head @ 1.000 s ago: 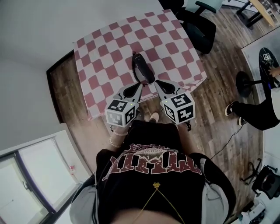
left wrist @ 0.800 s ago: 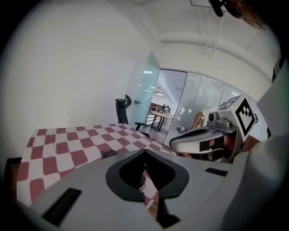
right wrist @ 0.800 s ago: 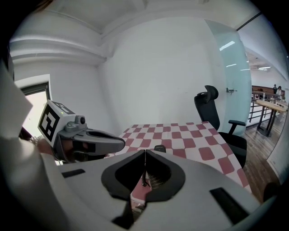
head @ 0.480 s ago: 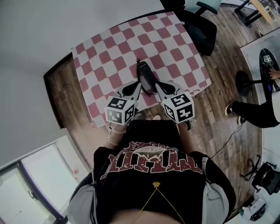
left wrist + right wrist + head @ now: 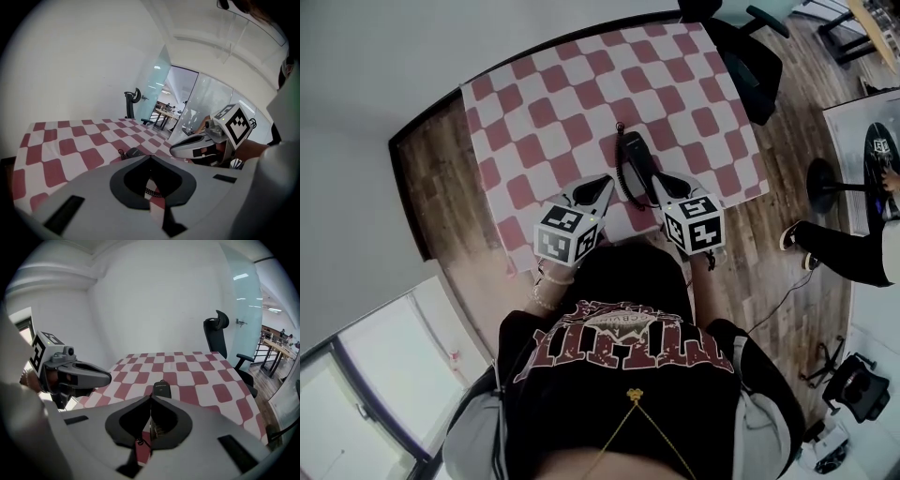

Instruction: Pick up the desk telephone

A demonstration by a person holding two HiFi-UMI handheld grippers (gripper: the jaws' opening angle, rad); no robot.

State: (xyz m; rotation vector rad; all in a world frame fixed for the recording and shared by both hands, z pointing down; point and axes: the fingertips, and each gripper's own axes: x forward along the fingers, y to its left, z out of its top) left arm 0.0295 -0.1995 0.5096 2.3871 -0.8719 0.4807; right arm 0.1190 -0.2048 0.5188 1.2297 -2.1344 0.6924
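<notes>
"Desk telephone (image 5: pixel 633 161), where is it sitting?"

"It is lying on a table (image 5: pixel 534 103) that is wearing a red-and-white checked cloth. It is resting near the edge closest to the person, and it is black and narrow. A coiled black cord (image 5: pixel 123 153) is trailing from one end."

"What are the claws doing?"

"The left gripper (image 5: pixel 607 178) and the right gripper (image 5: pixel 654 178) are pointing in from either side, so the telephone is lying between their tips. Whether either one is touching it, I cannot tell. In the left gripper view, that claw's two jaws are meeting tip to tip, gripping nothing. The right gripper view is showing the same: jaws pressed together and empty, with the telephone lying straight ahead of the tips."

"Is any writing showing?"

"Each gripper is carrying a cube (image 5: pixel 567 232) printed with black-and-white square markers. These are patterns, not words. The telephone is bearing a small line of pale print on its upper end, but it is too small to read. The person's black shirt (image 5: pixel 619 352) is showing large red lettering, upside down in the head view, and I am not able to make it out."

"And around the table?"

"A black office chair (image 5: pixel 750 56) is standing at the far corner, on a wooden floor (image 5: pixel 787 206)."
</notes>
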